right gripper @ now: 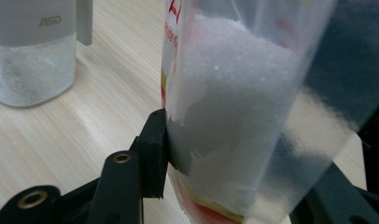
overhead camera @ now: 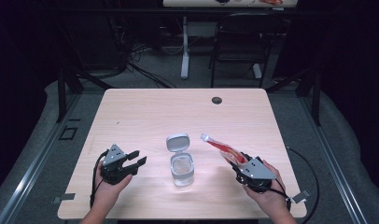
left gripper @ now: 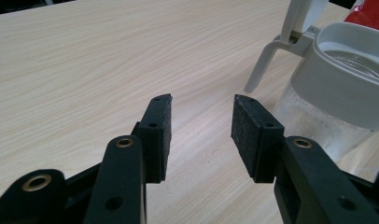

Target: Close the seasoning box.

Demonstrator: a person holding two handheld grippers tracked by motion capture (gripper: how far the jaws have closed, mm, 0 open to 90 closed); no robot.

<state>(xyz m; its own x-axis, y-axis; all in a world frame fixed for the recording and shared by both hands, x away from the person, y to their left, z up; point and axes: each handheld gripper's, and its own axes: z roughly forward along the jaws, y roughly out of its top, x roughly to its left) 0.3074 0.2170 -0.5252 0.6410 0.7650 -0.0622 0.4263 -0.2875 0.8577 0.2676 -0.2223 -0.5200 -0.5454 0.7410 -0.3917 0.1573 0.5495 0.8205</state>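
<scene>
A clear container (overhead camera: pixel 182 169) with white grains inside stands at the middle front of the table, its grey flip lid (overhead camera: pixel 177 142) swung up and back. My left gripper (overhead camera: pixel 136 161) rests to its left, open, with bare tabletop between its pads. In the left gripper view the gripper (left gripper: pixel 201 126) points past the container (left gripper: pixel 337 93) at the right. My right gripper (overhead camera: pixel 239 164) is shut on a red and clear pouch (overhead camera: pixel 225 150) that tilts up toward the container. The right gripper view has the pouch (right gripper: pixel 234 93), full of white granules, pressed between the jaws, and the container (right gripper: pixel 33 56) at upper left.
The wooden table (overhead camera: pixel 145 112) has a round cable hole (overhead camera: pixel 217 100) near its far edge. A black chair (overhead camera: pixel 239 42) and a white desk leg (overhead camera: pixel 185 46) stand on the floor beyond it. Cables trail from both grippers over the front edge.
</scene>
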